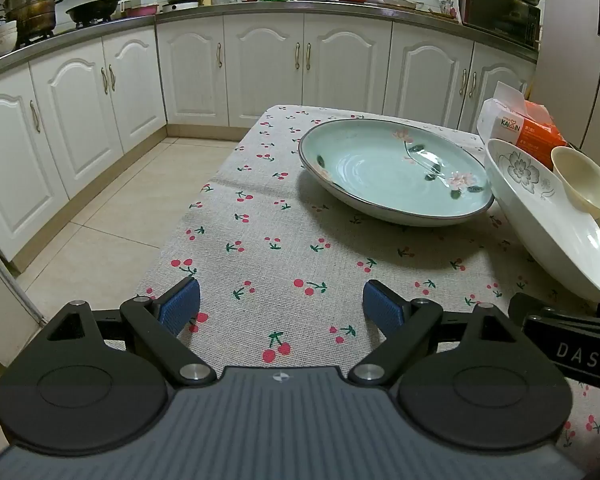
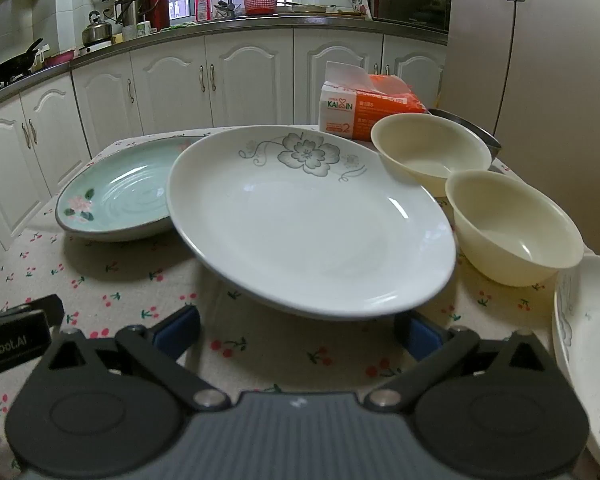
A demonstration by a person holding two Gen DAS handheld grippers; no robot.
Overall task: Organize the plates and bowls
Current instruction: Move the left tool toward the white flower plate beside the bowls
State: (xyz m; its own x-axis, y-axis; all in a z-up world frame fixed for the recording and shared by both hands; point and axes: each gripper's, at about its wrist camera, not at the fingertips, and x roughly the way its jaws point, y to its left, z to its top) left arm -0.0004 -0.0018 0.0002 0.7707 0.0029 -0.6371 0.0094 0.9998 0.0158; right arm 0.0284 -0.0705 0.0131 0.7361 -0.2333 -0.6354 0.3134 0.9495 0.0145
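Note:
A pale green plate (image 1: pixel 392 172) with pink flowers lies on the cherry-print tablecloth (image 1: pixel 260 248), ahead of my left gripper (image 1: pixel 281 306), which is open and holds nothing. To its right is a white plate (image 1: pixel 540 220) with a grey flower. In the right wrist view that white plate (image 2: pixel 308 220) fills the middle and overlaps the green plate (image 2: pixel 120 200) at its left rim. My right gripper (image 2: pixel 298 330) is open just before the white plate's near rim, which hides part of its right pad. Two cream bowls (image 2: pixel 432 152) (image 2: pixel 512 228) stand to the right.
An orange and white tissue box (image 2: pixel 356 112) and a metal bowl (image 2: pixel 472 128) sit at the table's far end. Another white plate (image 2: pixel 588 340) lies at the right edge. The table's left edge drops to a tiled floor (image 1: pixel 112 216). White cabinets (image 1: pixel 268 68) and a fridge (image 2: pixel 540 80) surround it.

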